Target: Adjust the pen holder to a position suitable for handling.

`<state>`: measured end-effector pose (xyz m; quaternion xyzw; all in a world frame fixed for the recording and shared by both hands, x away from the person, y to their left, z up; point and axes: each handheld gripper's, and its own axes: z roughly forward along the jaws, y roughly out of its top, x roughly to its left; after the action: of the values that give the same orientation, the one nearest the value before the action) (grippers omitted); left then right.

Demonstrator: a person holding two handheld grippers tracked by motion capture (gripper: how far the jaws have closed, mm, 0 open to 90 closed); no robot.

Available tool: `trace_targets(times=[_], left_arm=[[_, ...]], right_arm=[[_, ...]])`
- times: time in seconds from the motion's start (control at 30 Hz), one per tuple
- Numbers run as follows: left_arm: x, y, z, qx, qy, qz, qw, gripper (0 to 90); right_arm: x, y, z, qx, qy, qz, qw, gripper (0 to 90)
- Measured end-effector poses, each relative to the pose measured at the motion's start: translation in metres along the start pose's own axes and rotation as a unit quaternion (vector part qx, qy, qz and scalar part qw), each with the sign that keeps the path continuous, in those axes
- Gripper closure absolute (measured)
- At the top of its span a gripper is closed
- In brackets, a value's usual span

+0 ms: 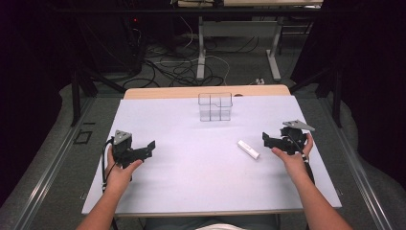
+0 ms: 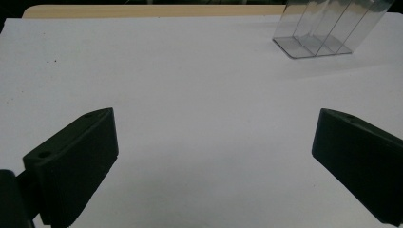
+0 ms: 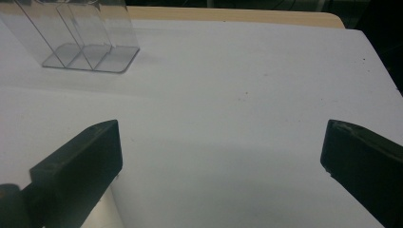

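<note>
Just left of the right tool (image 1: 269,140) lies the white tube (image 1: 248,149).

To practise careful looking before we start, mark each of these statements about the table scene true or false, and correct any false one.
1. The clear container stands upright near the far edge of the table. True.
2. The white stick lies inside the clear container. False: it lies flat on the table, nearer the right gripper.
3. The left gripper has its jaws wide open with nothing between them. True.
4. The right gripper is clamped on the white stick. False: its jaws are open and hold nothing; the stick lies apart from it.
5. The clear container has inner dividers. True.
</note>
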<state>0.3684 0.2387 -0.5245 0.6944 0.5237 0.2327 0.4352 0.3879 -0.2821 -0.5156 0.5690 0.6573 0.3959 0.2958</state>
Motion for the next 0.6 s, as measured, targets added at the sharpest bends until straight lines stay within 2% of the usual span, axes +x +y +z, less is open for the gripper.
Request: trace_targets(times=[0.07,0.1,0.2,0.33,0.5,0.53,0.6], left_arm=[[-0.002,0.001,0.0,0.0,-0.001,0.002,1.0,1.4],[-0.002,0.001,0.0,0.0,-0.001,0.004,1.0,1.4],[-0.003,0.001,0.0,0.0,0.004,0.006,1.0,1.4],[-0.004,0.0,-0.001,-0.001,0.004,0.005,1.0,1.4],[-0.005,-0.002,-0.003,-0.003,0.009,0.012,0.9999,1.0],[-0.004,-0.003,-0.003,-0.002,0.008,0.013,0.9999,1.0],[-0.004,-0.004,-0.004,-0.002,0.009,0.013,0.9999,0.7]], right_arm=[[0.002,0.0,0.001,0.0,0.003,-0.003,1.0,0.2],[0.004,0.0,0.003,-0.001,0.002,-0.014,0.9999,0.7],[0.008,0.002,0.003,0.001,0.0,-0.017,0.9998,2.5],[0.017,0.007,0.005,0.0,0.012,-0.027,0.9996,5.3],[0.029,0.021,0.009,0.012,0.035,-0.025,0.999,8.9],[0.032,0.025,0.009,0.013,0.042,-0.028,0.9986,10.9],[0.038,0.034,0.009,0.012,0.041,-0.04,0.9983,14.7]])
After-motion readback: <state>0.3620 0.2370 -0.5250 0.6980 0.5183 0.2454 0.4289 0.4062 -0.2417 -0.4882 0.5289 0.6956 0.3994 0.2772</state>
